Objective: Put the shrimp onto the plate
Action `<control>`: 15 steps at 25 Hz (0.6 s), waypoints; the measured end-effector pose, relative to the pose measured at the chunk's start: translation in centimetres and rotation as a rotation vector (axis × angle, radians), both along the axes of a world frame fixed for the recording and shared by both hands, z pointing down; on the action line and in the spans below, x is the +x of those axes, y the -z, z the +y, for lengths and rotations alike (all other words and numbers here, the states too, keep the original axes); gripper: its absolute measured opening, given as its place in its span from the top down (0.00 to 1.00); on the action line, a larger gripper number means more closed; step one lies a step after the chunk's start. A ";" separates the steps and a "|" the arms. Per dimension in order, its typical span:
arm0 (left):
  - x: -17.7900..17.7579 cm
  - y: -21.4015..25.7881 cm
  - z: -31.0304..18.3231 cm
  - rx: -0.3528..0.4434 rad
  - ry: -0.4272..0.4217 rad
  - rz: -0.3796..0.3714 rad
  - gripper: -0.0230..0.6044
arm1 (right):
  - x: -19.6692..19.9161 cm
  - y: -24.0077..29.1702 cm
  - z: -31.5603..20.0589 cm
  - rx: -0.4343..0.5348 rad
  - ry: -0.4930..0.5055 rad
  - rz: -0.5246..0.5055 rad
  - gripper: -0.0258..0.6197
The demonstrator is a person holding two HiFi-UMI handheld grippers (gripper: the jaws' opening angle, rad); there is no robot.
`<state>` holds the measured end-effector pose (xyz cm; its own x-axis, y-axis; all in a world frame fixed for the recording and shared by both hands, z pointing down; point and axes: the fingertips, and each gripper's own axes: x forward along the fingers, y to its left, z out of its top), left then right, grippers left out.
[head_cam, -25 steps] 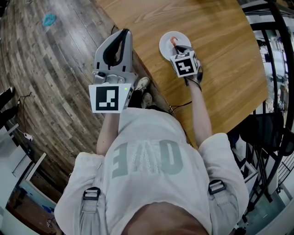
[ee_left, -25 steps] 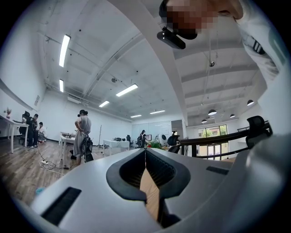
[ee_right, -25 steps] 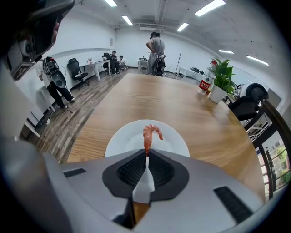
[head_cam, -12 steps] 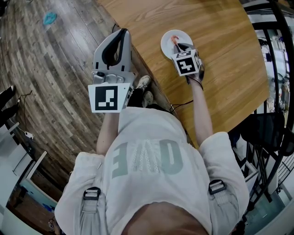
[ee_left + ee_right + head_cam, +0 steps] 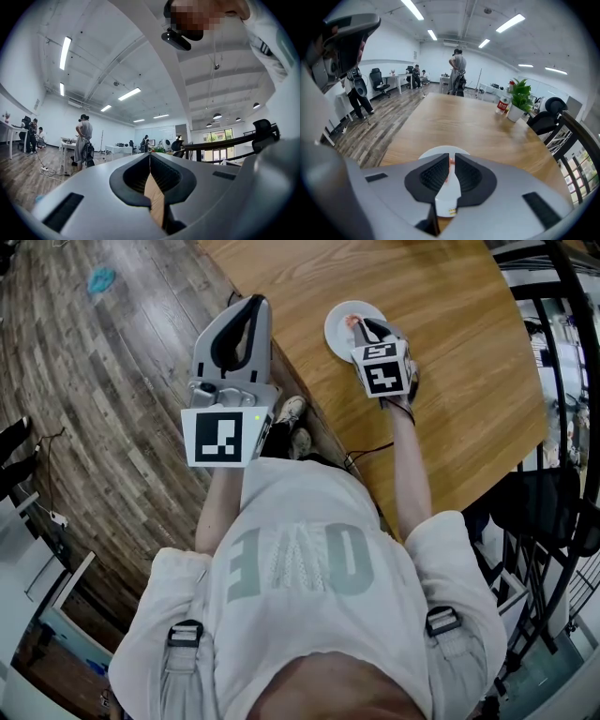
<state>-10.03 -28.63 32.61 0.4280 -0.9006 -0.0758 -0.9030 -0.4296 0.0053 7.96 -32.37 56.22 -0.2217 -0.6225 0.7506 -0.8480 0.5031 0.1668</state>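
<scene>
A small white plate (image 5: 339,336) lies near the left edge of the round wooden table (image 5: 450,352). My right gripper (image 5: 361,326) hovers over it, shut on an orange shrimp (image 5: 352,322). In the right gripper view the shrimp (image 5: 450,164) shows as a thin orange strip between the nearly closed jaws, with the plate (image 5: 436,152) just under and ahead of them. My left gripper (image 5: 247,307) is shut on nothing and is held over the table's edge, left of the plate. In its own view the left gripper (image 5: 150,155) points up at the room.
A potted plant (image 5: 518,101) and a red-labelled bottle (image 5: 502,105) stand at the table's far side. Black chairs (image 5: 539,512) crowd the right edge. People stand at desks in the background. A teal object (image 5: 100,278) lies on the wooden floor.
The right gripper has shifted slightly farther over the plate with the shrimp still in it. The left gripper has hardly moved.
</scene>
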 end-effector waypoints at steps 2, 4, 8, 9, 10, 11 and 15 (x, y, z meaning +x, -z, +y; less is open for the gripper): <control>0.3 0.5 0.2 0.013 -0.010 -0.001 0.95 | -0.3 3.0 -0.6 0.088 -0.037 -0.068 0.89; 0.7 1.2 0.5 0.024 -0.021 0.001 0.95 | -0.5 6.7 -0.9 0.191 -0.078 -0.146 0.91; 2.0 2.9 0.9 0.068 -0.057 -0.001 0.95 | -0.6 14.7 -0.6 0.407 -0.136 -0.254 0.92; 2.3 3.3 1.1 0.078 -0.068 -0.002 0.95 | -0.6 16.6 -0.4 0.460 -0.147 -0.281 0.93; 2.7 3.6 1.3 0.086 -0.078 -0.003 0.95 | -0.5 18.6 0.0 0.511 -0.155 -0.307 0.93; 3.1 3.9 1.6 0.094 -0.088 -0.005 0.95 | -0.5 20.5 0.6 0.559 -0.161 -0.330 0.93; 4.8 5.6 2.5 0.140 -0.121 -0.010 0.95 | 0.5 26.7 3.8 0.726 -0.170 -0.387 0.93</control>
<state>-5.27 -26.13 27.05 0.5337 -0.8236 -0.1920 -0.8445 -0.5308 -0.0708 8.42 -28.61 29.54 -0.2401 -0.9699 0.0407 -0.9666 0.2428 0.0816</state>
